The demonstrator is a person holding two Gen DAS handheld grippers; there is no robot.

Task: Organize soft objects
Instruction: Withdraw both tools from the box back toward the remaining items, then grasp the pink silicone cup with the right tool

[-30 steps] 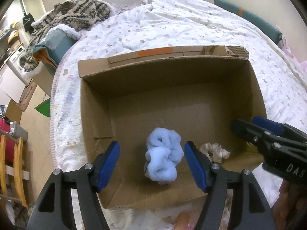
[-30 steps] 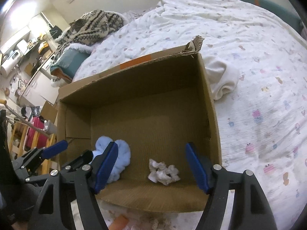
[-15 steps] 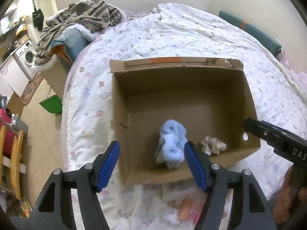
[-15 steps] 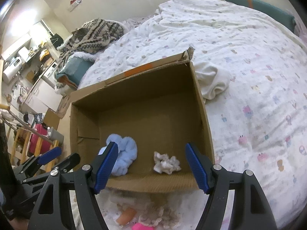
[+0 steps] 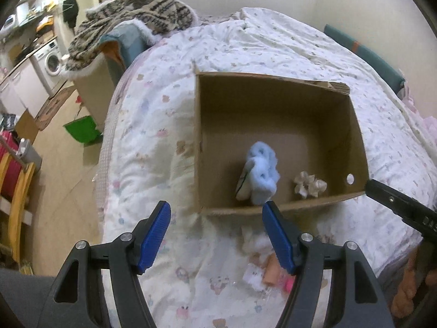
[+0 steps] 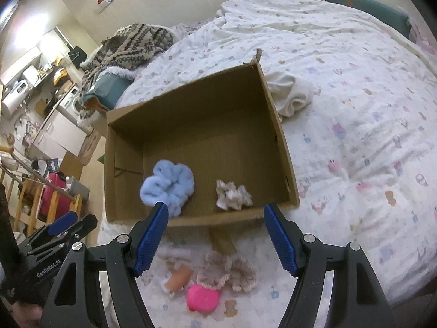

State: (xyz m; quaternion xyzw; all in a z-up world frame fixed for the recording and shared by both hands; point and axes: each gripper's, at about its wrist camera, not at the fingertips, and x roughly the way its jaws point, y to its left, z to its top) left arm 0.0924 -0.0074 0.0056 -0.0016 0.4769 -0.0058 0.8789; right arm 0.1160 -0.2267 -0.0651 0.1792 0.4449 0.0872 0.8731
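Surface: bed quilt (image 6: 355,136) with a little cartoon print, bedroom.
Right gripper (image 6: 215,232): jaws apart, holding nothing.
Left gripper (image 5: 215,235): same deal, empty.
6 o'clock, nearest: pink blob (image 6: 202,298), beige scrunchies (image 6: 226,272) on the quilt.
12 o'clock: cardboard box (image 6: 281,142) holding blue scrunchie (image 6: 168,184) and white scrunchie (image 6: 232,195).

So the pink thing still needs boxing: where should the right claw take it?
Come from straight above the pink thing with the open right claw. It looks a rounded lump on the quilt, so pinch across its middle, clear of the beige scrunchie touching its upper edge.
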